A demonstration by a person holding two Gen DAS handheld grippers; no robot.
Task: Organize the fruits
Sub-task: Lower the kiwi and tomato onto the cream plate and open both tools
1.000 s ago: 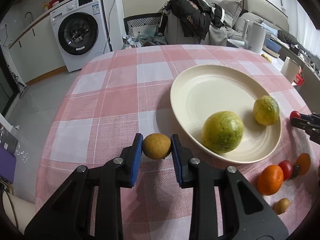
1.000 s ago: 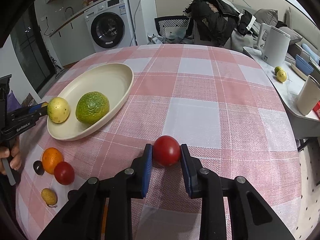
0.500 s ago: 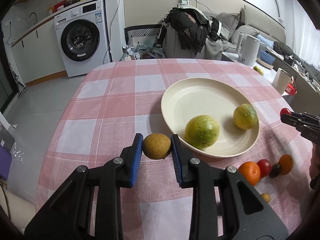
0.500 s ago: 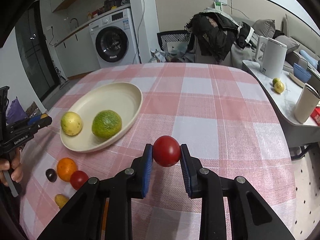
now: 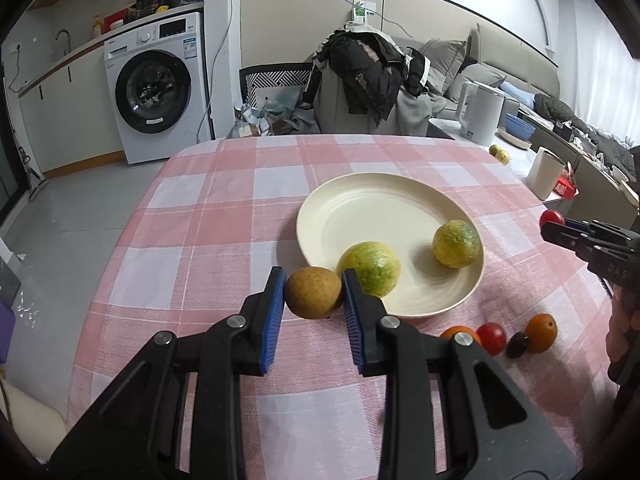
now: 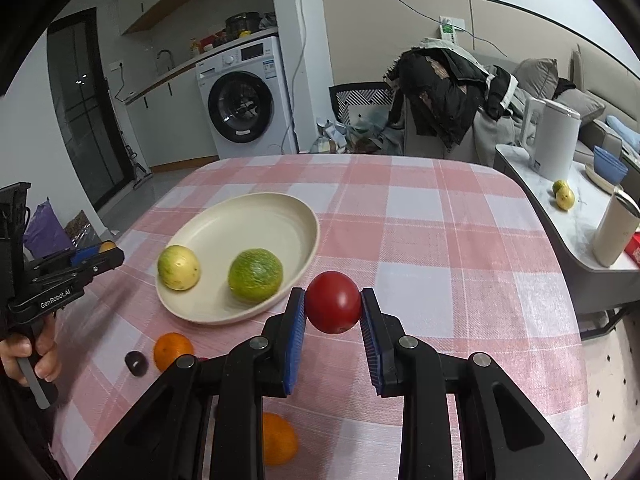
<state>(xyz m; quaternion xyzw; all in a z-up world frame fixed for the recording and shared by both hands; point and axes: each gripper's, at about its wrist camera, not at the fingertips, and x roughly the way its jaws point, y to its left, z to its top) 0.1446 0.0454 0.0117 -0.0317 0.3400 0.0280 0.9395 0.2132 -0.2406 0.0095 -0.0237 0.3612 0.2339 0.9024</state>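
Both grippers hold fruit beside the round cream plate [image 5: 320, 220].

Left gripper [image 5: 313, 294] clamps a brown round fruit [image 5: 313, 292]; right gripper [image 6: 333, 309] clamps a glossy red tomato [image 6: 333, 307] above the pink-checked tabletop [image 6: 440, 240].

One cream plate [image 5: 384, 196] bearing two green-yellow citrus fruits [image 5: 369, 268], two grippers [image 5: 313, 294] each clamping one fruit (one brown fruit [image 5: 313, 292], one red tomato [image 6: 333, 307]), and, loose on the checked cloth [image 5: 208, 216], two oranges [image 5: 541, 333], one red tomato [image 5: 492, 337], one dark plum [image 5: 518, 349].
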